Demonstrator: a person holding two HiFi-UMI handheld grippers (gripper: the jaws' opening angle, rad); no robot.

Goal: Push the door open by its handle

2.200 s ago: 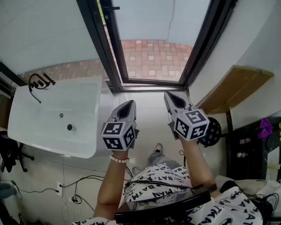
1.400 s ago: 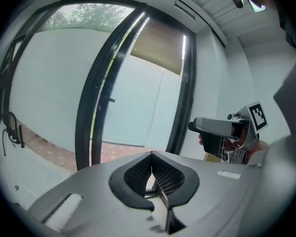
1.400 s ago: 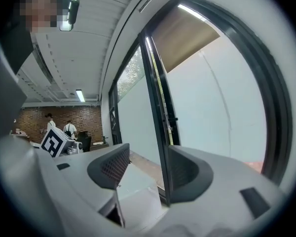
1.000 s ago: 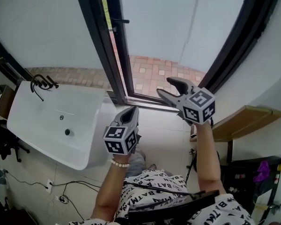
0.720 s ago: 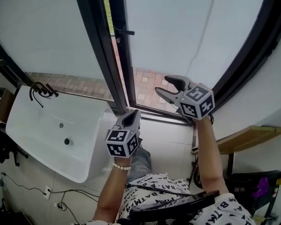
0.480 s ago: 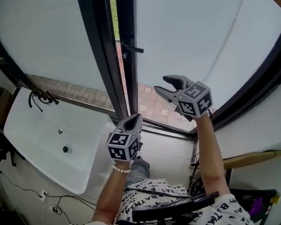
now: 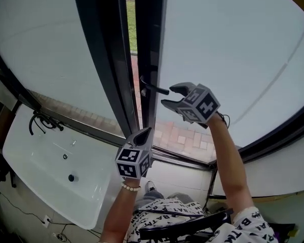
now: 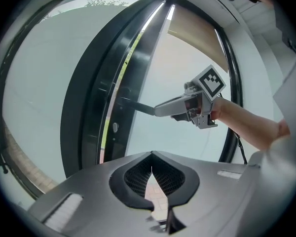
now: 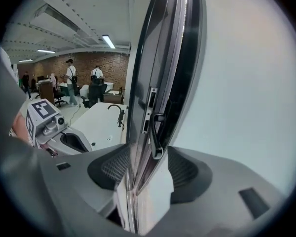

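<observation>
Right hand-held gripper (image 7: 168,95) just widened — door-edge handle (image 7: 153,87) between jaws, left hand-held gripper (image 7: 147,130) closed

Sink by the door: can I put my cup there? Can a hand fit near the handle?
Yes. The white sink is bare from its black tap to its near rim, apart from the small drain. Around the door handle it is crowded: the open right hand-held gripper sits right at it, and the gap beside it is narrow.
</observation>
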